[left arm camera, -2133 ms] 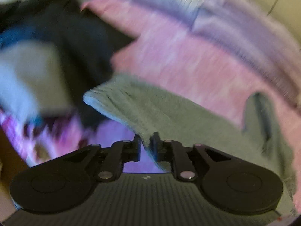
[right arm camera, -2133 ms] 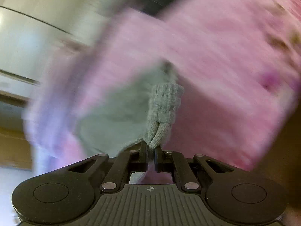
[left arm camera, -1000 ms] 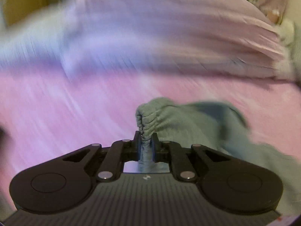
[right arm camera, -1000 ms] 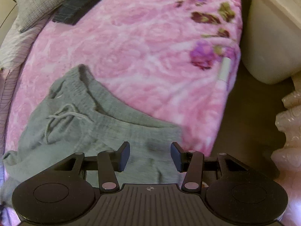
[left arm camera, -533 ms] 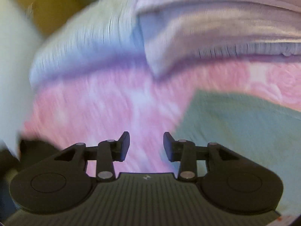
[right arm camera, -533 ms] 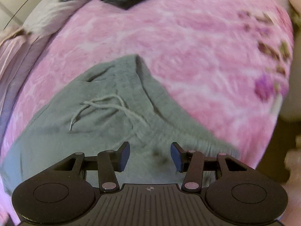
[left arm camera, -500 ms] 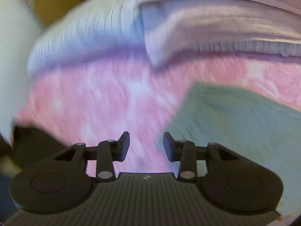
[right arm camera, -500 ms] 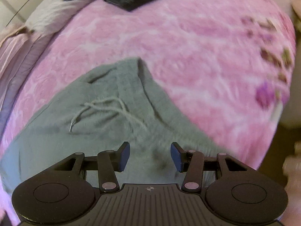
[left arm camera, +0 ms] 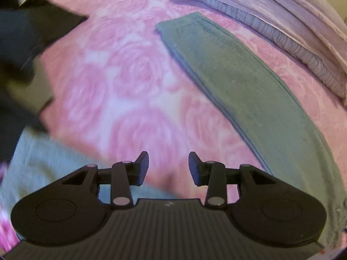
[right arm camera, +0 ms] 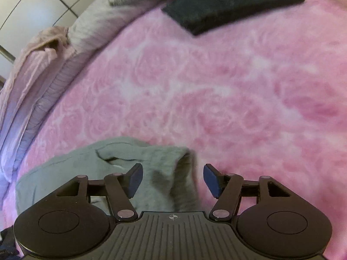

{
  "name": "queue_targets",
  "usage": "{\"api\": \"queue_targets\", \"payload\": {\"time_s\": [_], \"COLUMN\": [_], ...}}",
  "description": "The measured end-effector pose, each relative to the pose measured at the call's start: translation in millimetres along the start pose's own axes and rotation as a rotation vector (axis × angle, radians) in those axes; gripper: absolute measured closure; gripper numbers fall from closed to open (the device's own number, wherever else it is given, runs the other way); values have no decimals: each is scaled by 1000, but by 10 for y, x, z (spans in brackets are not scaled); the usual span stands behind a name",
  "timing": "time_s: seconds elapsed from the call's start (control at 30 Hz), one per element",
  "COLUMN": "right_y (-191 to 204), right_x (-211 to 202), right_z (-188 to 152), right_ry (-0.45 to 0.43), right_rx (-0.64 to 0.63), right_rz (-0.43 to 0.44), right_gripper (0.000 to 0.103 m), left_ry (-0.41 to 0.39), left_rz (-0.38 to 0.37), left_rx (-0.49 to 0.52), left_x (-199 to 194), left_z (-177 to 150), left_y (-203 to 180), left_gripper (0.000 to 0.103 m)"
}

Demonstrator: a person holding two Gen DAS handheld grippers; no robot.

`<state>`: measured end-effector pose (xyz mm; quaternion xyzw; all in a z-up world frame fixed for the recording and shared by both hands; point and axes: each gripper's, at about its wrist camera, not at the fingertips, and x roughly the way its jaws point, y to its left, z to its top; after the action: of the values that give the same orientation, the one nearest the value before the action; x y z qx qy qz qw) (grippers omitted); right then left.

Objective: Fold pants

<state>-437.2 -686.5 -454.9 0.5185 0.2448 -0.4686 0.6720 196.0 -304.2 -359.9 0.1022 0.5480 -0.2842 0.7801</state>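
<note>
Hovering empty, the left gripper keeps its jaws apart over the pink floral blanket. The right gripper is opening, grey cloth lying unpinched between its jaws. The grey pants lie on the blanket, folded lengthwise, beside lilac bedding; a dark folded garment rests well apart.

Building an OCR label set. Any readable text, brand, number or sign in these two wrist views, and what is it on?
No readable words or numbers in either view.
left gripper: a small pale mark on its ribbed body, too small to read.
right gripper: a crosshair symbol on its ribbed body, no lettering.
grey pants, pink rose blanket, dark folded garment: no tags or print visible.
</note>
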Motion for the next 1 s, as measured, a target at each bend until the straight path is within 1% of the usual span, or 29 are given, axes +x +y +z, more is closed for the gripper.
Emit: {"api": "queue_targets", "payload": {"time_s": [0.07, 0.1, 0.13, 0.17, 0.2, 0.23, 0.3, 0.33, 0.37, 0.43, 0.47, 0.5, 0.53, 0.57, 0.6, 0.63, 0.67, 0.7, 0.73, 0.77, 0.83, 0.87, 0.9, 0.97, 1.0], "right_y": [-146, -152, -104, -49, -18, -8, -77, -116, -196, -428, -484, -503, -510, -529, -548, -589, -653, -695, -772, -832, -891, -898, -881, -799, -759], "right_x": [99, 124, 137, 103, 47, -52, -182, -201, -162, 9, -3, -95, -235, -366, -513, -682, -857, -972, -1100, -1199, -1292, -1274, -1221, -1136, -1110], "right_z": [6, 39, 76, 109, 148, 194, 281, 320, 372, 497, 511, 481, 394, 276, 118, -92, -338, -533, -783, -1012, -1340, -1457, -1525, -1571, -1575], "right_ry": [-23, -16, -6, -24, -39, -78, -161, -205, -207, -73, -38, -34, -28, -6, 16, 26, 54, 93, 139, 168, 190, 200, 201, 136, 108], "right_rx": [35, 37, 1, -54, -85, -102, -104, -123, -123, -45, -20, -18, -26, -29, -21, -7, 13, 36, 72, 104, 155, 176, 189, 181, 199], "right_rz": [93, 122, 113, 92, 100, 113, 95, 30, -25, -79, -72, -36, 11, 44, 70, 95, 126, 140, 143, 136, 151, 152, 156, 147, 129], "right_gripper": [43, 62, 81, 89, 102, 102, 103, 103, 103, 103, 103, 102, 82, 64, 32, 27, 27, 27, 27, 27, 27, 27, 28, 30, 41], "left_ry": [-17, -24, -34, -49, -56, -63, -79, -84, -86, -73, -66, -63, -63, -60, -52, -43, -39, -36, -32, -26, -14, -10, -5, 5, 7], "left_rz": [8, 12, 22, 38, 44, 50, 61, 63, 71, 81, 85, 86, 89, 93, 91, 86, 84, 83, 81, 80, 82, 80, 84, 86, 90], "left_rx": [-35, -41, -41, -42, -42, -43, -53, -52, -51, -52, -54, -52, -48, -48, -59, -75, -85, -91, -95, -99, -106, -109, -112, -117, -115], "left_x": [-156, -222, -275, -368, -381, -439, -570, -626, -654, -681, -686, -708, -731, -754, -774, -794, -804, -824, -845, -850, -860, -860, -857, -843, -838], "left_z": [-187, -263, -327, -432, -476, -544, -696, -775, -847, -991, -1058, -1122, -1185, -1250, -1317, -1381, -1431, -1490, -1542, -1590, -1673, -1707, -1736, -1772, -1777], "left_y": [2, -10, -24, -47, -62, -77, -107, -128, -152, -197, -217, -232, -248, -257, -253, -243, -235, -228, -221, -212, -190, -171, -149, -93, -75], "left_gripper": [68, 68, 68, 68, 68, 68, 68, 68, 68, 68, 68, 68, 68, 68, 68, 68, 68, 68, 68, 68, 68, 67, 67, 67, 66]}}
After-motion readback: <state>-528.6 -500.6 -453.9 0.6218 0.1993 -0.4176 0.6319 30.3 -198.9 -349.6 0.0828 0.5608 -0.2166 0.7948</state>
